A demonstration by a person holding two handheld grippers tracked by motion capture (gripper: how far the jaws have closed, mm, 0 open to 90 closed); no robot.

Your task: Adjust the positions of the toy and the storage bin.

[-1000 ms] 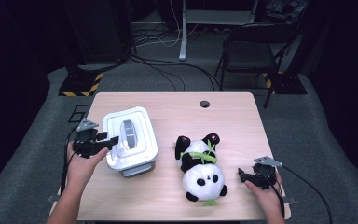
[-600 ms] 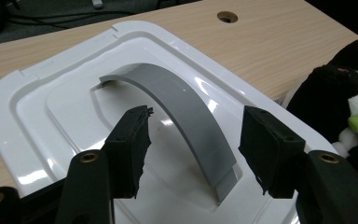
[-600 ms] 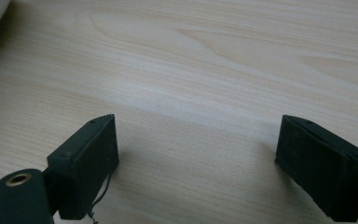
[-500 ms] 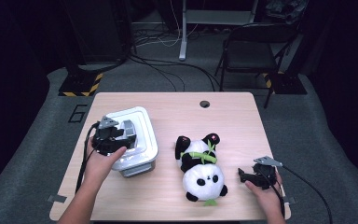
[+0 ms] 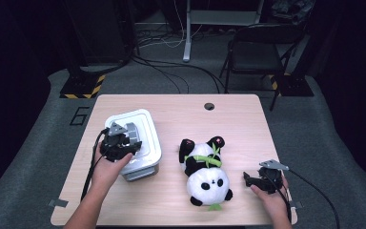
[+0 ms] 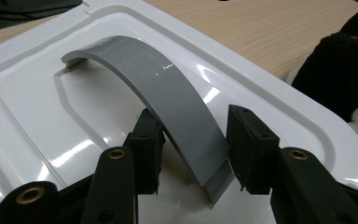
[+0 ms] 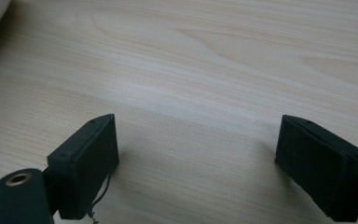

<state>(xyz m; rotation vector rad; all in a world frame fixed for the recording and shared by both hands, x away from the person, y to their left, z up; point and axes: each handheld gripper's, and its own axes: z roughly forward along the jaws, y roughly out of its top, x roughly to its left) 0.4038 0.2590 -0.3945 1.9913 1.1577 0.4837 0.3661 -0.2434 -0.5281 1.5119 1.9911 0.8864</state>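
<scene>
A white lidded box [image 5: 144, 128] stands on the left of the wooden table [image 5: 228, 124]. My left gripper [image 5: 131, 144] is down on its lid [image 6: 37, 116], and its jaws have just been closing. The arched grey handle [image 6: 168, 88] lies between the pads [image 6: 150, 149], which touch its two edges. A plush panda [image 5: 206, 172] with a green bamboo sprig lies at the table's middle right; its black fur [image 6: 340, 70] shows beside the box. My right gripper [image 5: 248, 180] rests near the front right edge, just right of the panda's head. It is open [image 7: 196, 163] over bare wood.
A small dark hole [image 5: 209, 106] sits in the tabletop near the far edge. Beyond the table stand a black chair [image 5: 259, 52], a pole and loose cables on the grey floor. Bare wood lies between box and panda.
My left gripper has moved right from the box's left side onto the lid and its jaws have narrowed around the grey handle. The right gripper and the panda have stayed in place.
</scene>
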